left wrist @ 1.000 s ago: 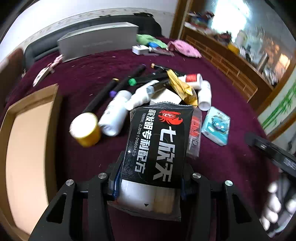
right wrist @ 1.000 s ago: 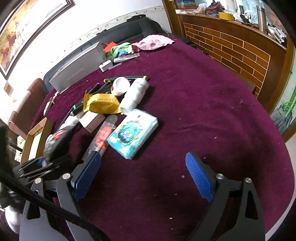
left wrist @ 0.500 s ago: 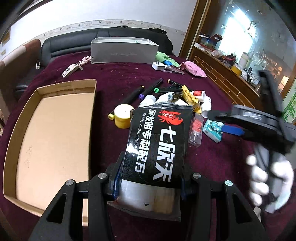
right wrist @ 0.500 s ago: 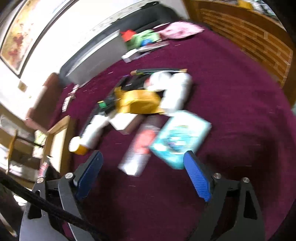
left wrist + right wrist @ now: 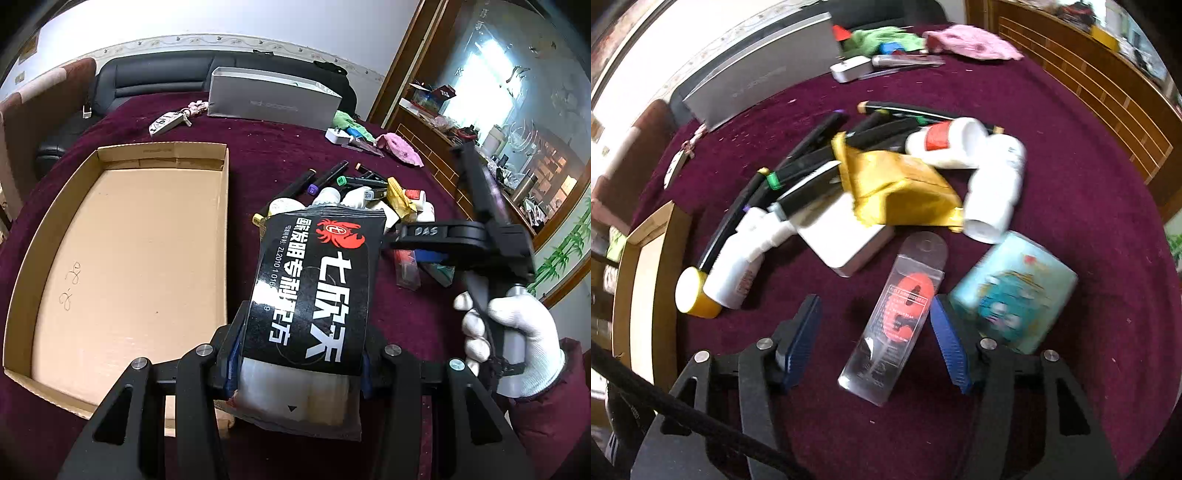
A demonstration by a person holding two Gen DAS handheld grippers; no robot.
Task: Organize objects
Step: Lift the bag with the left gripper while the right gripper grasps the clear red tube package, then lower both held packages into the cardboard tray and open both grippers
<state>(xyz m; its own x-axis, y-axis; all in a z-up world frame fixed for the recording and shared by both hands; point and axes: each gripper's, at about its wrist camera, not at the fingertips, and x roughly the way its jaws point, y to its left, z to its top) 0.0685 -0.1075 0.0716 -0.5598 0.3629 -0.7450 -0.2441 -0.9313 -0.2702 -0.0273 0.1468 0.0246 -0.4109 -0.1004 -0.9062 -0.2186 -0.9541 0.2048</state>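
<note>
Left wrist view: the shallow cardboard box (image 5: 125, 258) sits open near the table's (image 5: 266, 155) left edge, nothing inside. The left gripper (image 5: 299, 365) clamps a black packet (image 5: 314, 288), long axis pointing away from the camera, beside the box's right wall. Right wrist view: the right gripper (image 5: 875, 339) is closing, pads not yet touching the clear blister pack (image 5: 897, 314) lying lengthwise between them.
</note>
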